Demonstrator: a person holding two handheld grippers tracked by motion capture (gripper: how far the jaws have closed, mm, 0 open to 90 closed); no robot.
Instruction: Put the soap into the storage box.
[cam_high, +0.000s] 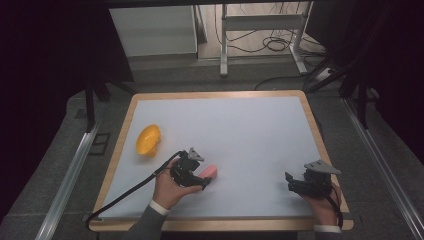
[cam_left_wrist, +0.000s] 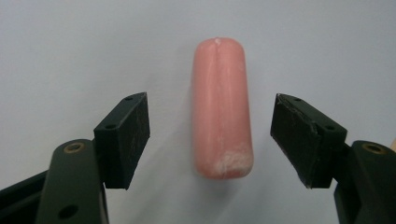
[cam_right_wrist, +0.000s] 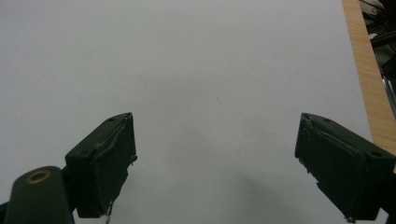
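Sausage (cam_left_wrist: 222, 109), pink, flat on the white table (cam_high: 250, 135), straight ahead of the left gripper (cam_left_wrist: 212, 135), between its spread jaws, untouched by either pad; long axis running away along them. Right gripper (cam_right_wrist: 215, 163) well off to the side, jaws apart, empty. Yellow bowl (cam_high: 148, 139) behind the left gripper, apparently empty

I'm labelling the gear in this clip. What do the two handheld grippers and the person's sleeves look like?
Both the left gripper and the right gripper are black, each with two blocky jaws and worn flat pads, brass-coloured pivot pins, and a grey three-cornered plate on top. A black cable trails from the left one. The sleeves are grey with white cuffs.
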